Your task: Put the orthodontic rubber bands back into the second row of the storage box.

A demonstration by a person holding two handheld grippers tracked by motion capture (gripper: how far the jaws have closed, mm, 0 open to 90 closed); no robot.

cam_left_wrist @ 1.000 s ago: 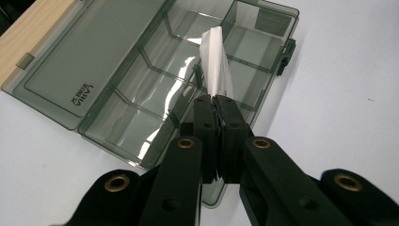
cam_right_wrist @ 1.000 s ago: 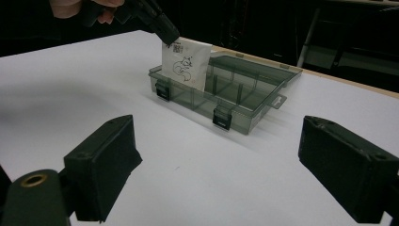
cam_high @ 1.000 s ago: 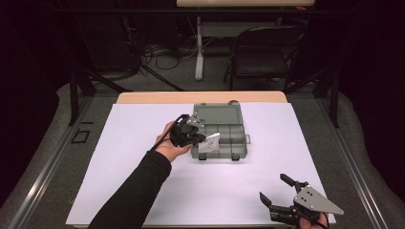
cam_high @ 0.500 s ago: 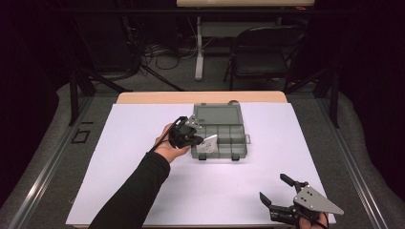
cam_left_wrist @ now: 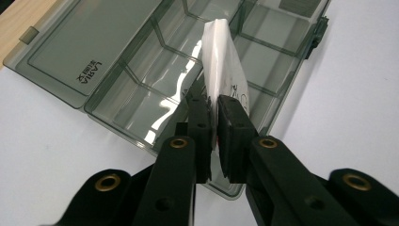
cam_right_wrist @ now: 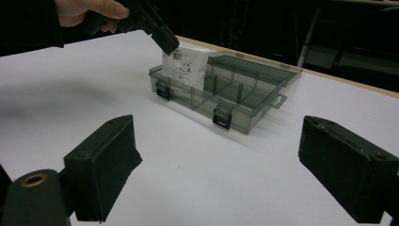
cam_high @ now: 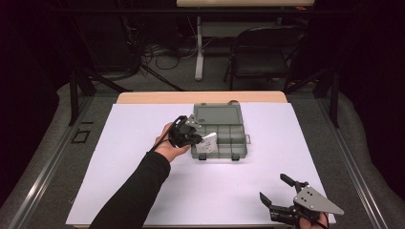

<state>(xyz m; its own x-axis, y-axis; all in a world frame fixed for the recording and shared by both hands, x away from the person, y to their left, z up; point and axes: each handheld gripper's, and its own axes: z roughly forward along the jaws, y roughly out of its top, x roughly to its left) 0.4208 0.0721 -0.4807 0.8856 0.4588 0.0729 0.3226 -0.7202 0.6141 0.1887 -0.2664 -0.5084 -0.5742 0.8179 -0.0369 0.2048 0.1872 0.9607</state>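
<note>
White paper packet (cam_left_wrist: 225,61), printed with a small black drawing, stands upright in the near-left compartment of a smoky clear plastic organizer box (cam_high: 229,138) lying open on the white table (cam_high: 119,157), its lid (cam_high: 217,114) folded flat toward the far side. The left gripper (cam_left_wrist: 212,123) pinches the packet's top edge between its closed jaws. The right gripper (cam_high: 277,195) rests at the near right corner, jaws spread wide, holding nothing.
</note>
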